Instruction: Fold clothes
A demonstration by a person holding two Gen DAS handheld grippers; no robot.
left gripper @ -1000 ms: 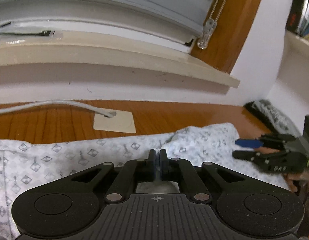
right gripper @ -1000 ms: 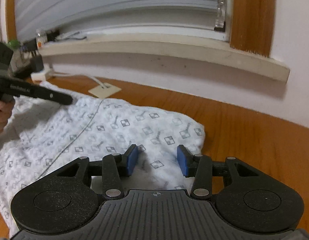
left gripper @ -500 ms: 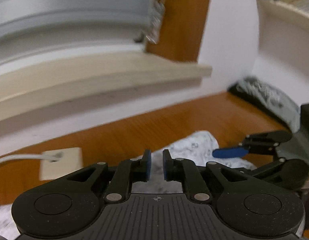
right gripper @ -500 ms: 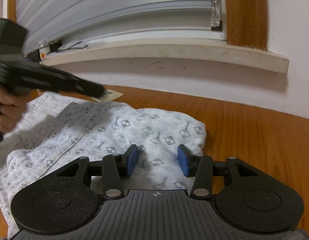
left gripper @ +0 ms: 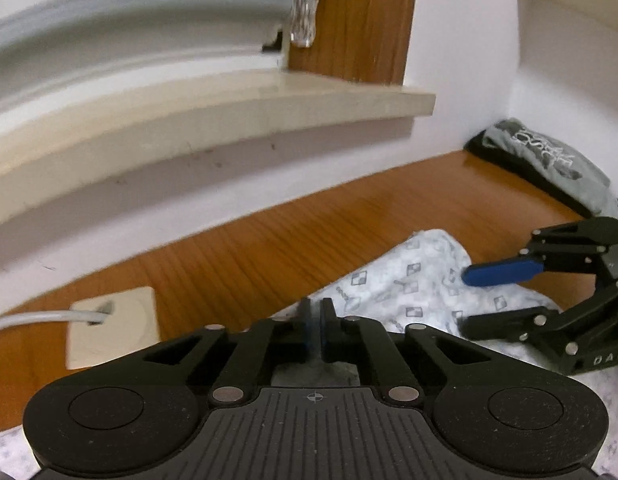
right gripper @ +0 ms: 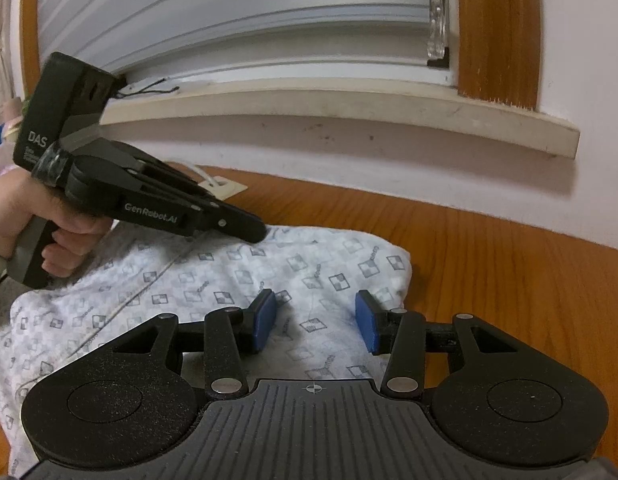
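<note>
The left gripper (left gripper: 316, 322) is sitting closed, possibly pinching the patterned cloth (right gripper: 269, 276) that is lying on the wooden table (right gripper: 509, 264), while the right gripper (right gripper: 315, 322) is hovering over it with jaws apart.

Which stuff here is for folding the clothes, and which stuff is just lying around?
For the folding:
- white cloth garment with small grey square prints
- left gripper, shut on a pinch of that garment
- right gripper, open over it

Just lying around:
- grey and black folded clothes by the wall
- white cable
- cream square plate
- wooden table
</note>
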